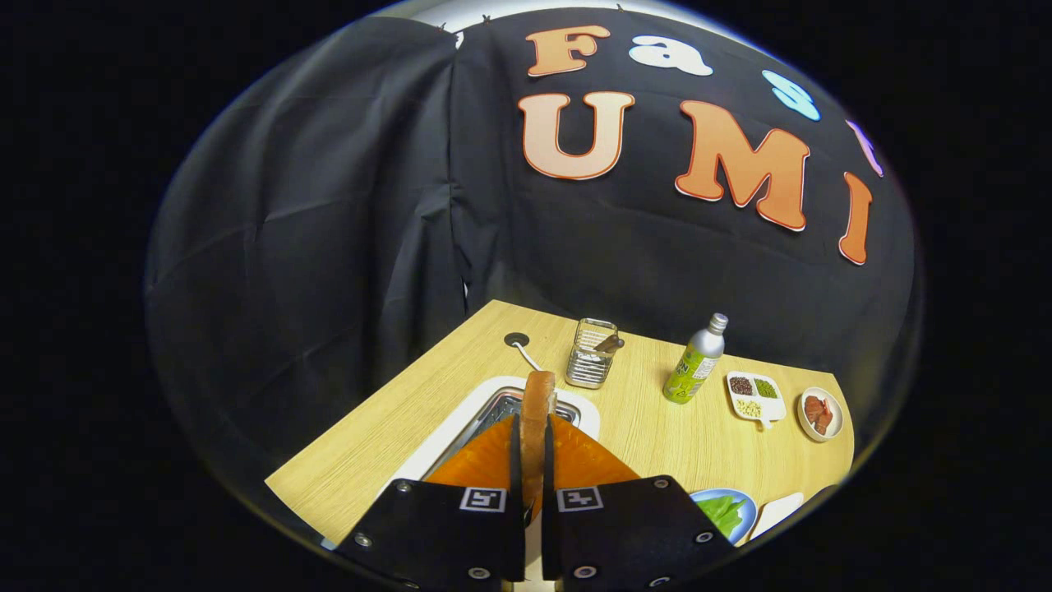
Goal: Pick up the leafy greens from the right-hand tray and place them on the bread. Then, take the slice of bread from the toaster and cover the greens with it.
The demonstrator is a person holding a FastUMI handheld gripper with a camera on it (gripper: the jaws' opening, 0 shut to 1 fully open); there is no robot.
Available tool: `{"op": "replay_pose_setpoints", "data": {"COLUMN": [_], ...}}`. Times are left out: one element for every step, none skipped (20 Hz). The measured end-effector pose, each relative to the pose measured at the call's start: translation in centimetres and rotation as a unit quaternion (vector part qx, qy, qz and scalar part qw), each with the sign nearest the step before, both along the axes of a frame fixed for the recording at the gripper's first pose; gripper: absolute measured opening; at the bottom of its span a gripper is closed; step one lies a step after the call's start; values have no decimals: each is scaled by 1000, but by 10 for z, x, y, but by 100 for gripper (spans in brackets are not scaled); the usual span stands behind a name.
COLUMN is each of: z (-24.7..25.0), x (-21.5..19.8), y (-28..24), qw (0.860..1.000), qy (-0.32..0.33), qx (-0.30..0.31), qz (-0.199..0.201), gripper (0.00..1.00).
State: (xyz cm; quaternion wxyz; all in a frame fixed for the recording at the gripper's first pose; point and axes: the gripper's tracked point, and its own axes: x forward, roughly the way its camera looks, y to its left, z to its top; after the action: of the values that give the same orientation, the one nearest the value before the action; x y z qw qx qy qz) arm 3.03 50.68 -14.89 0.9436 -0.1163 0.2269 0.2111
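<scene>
The hand-held gripper (534, 464) sits at the bottom centre of the frame, its 2 fingers (485, 460) closed almost together on a slice of bread (538, 419) that stands on edge between them, its top poking out past the fingertips. Directly beneath and just beyond the fingers is the white toaster (460, 432) on the wooden worktop (657, 427). At lower right, beside the gripper body, a blue plate (744, 506) carries the leafy greens (723, 510). Farther back stand a glass holder (592, 353), a green bottle (694, 362), a divided dish (754, 395) and a small bowl (820, 413).
</scene>
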Motion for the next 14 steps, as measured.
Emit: {"op": "replay_pose_setpoints", "data": {"z": [6,11,17,21,25,29,33,38,43,46,51,54,58,61], "x": [0,-1,-2,-3,-2,-2,-1,-1,0,0,1,1,2,1], "y": [0,1,1,-1,-1,-1,-2,-3,-4,-6,-8,-10,-12,-14], "qw": [1000,1000,1000,1000,1000,1000,1000,999,999,999,999,999,998,998], "qy": [-3,-7,-10,-13,-15,-18,-21,-24,-29,-32,-36,-39,-41,-42], "qx": [3,7,11,13,15,18,22,24,27,29,30,33,37,41], "qz": [1,3,4,3,3,1,1,0,0,-1,-2,-4,-5,-7], "gripper": [8,8,8,8,8,8,8,8,8,8,8,8,8,8]}}
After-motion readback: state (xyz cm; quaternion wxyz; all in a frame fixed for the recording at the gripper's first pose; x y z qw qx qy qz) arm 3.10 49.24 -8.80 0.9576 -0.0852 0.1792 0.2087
